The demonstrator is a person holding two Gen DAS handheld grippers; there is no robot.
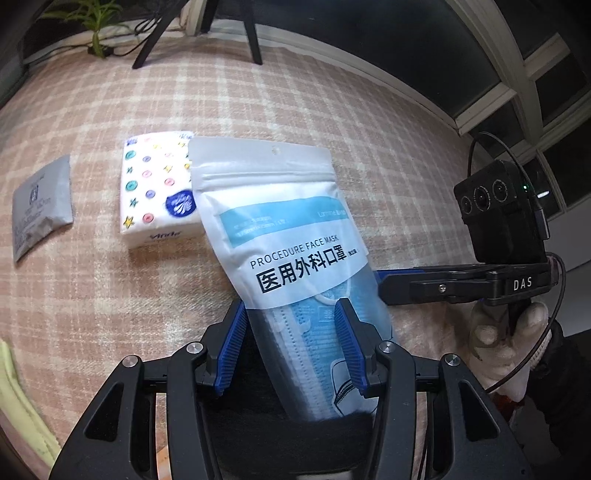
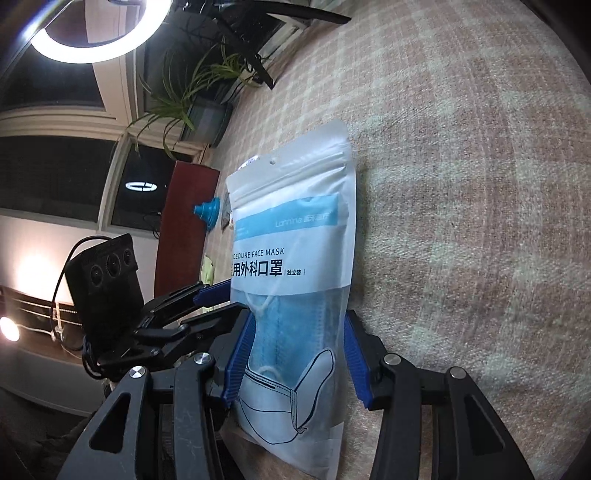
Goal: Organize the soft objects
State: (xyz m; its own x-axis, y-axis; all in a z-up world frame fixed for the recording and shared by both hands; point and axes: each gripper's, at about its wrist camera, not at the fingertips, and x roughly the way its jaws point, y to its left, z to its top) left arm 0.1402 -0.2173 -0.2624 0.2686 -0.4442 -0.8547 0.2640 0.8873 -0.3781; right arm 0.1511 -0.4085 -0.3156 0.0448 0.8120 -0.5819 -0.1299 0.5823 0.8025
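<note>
A white and blue face mask pack (image 1: pixel 291 258) stands tilted between the blue pads of my left gripper (image 1: pixel 291 347), which is shut on its lower part. In the right wrist view the same pack (image 2: pixel 291 280) sits between the pads of my right gripper (image 2: pixel 299 354), whose jaws stand apart around it; whether the pads touch it is unclear. A white tissue pack with coloured buttons (image 1: pixel 159 188) lies just behind the mask pack. A grey wipe packet (image 1: pixel 40 206) lies at the far left. The right gripper's body (image 1: pixel 458 284) reaches in from the right.
All lie on a pink plaid cloth (image 1: pixel 332 122). A black tripod leg (image 1: pixel 255 33) and a plant (image 1: pixel 98 26) stand at the back. A potted plant (image 2: pixel 207 110), a ring light (image 2: pixel 85 48), a blue funnel (image 2: pixel 208 214) and a brown panel (image 2: pixel 181 229) show in the right wrist view.
</note>
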